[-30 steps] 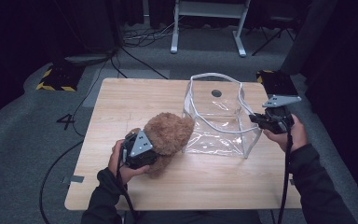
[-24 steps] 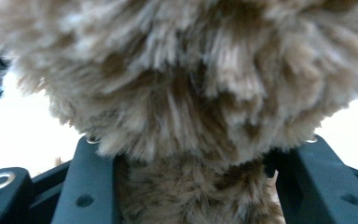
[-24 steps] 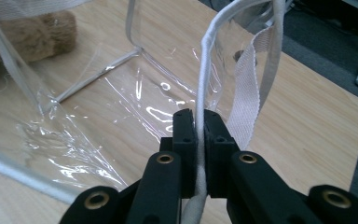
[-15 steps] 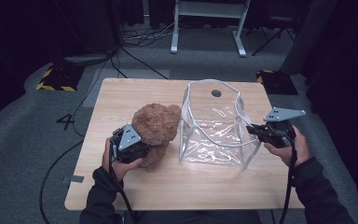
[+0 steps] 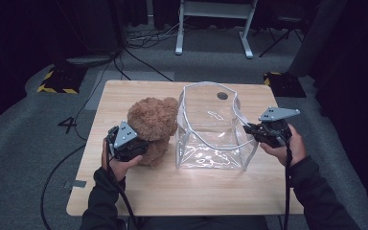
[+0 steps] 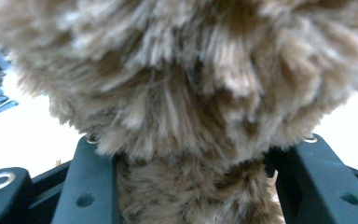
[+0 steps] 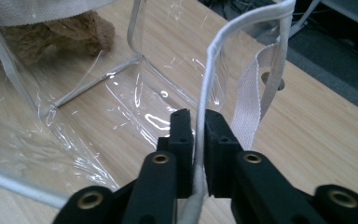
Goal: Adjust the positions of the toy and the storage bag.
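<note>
We see the left gripper (image 5: pixel 133 143) clenched on the brown teddy bear (image 5: pixel 152 125), just left of the clear plastic bag (image 5: pixel 211 129) (mid-table). The right gripper (image 7: pixel 195 122), jaws just easing apart, pinches the bag's white rim (image 7: pixel 204 88).

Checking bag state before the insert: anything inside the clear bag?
Nothing inside the bag: bare table shows through its clear walls. The bear sits outside, beside its left wall, held by the left gripper. The right gripper pinches the bag's rim.
</note>
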`<state>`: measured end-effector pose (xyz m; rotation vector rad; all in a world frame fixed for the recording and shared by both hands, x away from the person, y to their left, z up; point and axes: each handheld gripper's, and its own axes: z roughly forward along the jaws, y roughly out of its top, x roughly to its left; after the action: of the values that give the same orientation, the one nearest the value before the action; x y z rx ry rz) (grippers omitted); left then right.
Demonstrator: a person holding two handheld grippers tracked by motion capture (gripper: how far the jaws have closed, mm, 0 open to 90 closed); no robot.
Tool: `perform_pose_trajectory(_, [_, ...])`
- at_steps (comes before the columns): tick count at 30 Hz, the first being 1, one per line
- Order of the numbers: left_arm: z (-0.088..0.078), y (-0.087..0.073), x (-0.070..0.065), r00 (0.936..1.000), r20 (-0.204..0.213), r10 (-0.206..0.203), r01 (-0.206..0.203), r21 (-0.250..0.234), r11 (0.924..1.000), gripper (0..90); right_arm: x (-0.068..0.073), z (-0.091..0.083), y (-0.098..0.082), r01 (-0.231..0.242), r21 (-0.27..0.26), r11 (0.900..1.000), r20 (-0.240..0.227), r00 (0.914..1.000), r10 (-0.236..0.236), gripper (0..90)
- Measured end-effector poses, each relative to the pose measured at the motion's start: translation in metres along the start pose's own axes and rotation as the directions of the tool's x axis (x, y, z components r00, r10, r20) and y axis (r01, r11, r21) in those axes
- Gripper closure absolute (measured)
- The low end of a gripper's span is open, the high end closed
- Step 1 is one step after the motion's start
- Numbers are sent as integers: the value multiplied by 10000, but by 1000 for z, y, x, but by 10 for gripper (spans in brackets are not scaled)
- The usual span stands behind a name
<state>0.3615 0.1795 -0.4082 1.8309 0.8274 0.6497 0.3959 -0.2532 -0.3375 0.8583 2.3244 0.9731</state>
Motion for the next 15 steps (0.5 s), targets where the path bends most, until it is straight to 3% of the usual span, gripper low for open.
perform_pose_trajectory(2, [0,0,0,10000,-21,-21,21,-14,10000,500,1,-2,0,34,-66,10000,39,10000,-34,771])
perform_pose_trajectory(5, [-2,1,-1,9999,-126,-34,34,-10,10000,501,-3,-18,-3,-348,-752,9966,-50,9994,346,683])
perform_pose_trajectory(8, [-3,0,0,9998,-175,-68,67,-26,10000,500,-7,-28,-5,-401,-951,9947,16,9992,404,639])
perform_pose_trajectory(9, [-3,0,1,9998,-154,-117,116,-20,9999,500,-12,-36,-9,-514,-1101,9926,131,9985,531,579])
perform_pose_trajectory(10, [-3,0,1,9998,-154,-117,116,-20,9999,500,-12,-36,-9,-514,-1101,9926,131,9985,531,579])
perform_pose_trajectory(11, [-3,0,0,9998,-157,-132,132,-17,9999,500,-17,-42,-15,-456,-1388,9893,68,9989,470,508])
perform_pose_trajectory(13, [-3,0,-1,9997,-188,-128,129,12,9999,500,-20,-47,-21,-280,-1501,9883,414,9985,345,454])
perform_pose_trajectory(15, [-3,-1,-1,9998,-156,-117,117,27,9999,499,-26,-52,-30,-433,-1782,9830,373,9980,508,410])
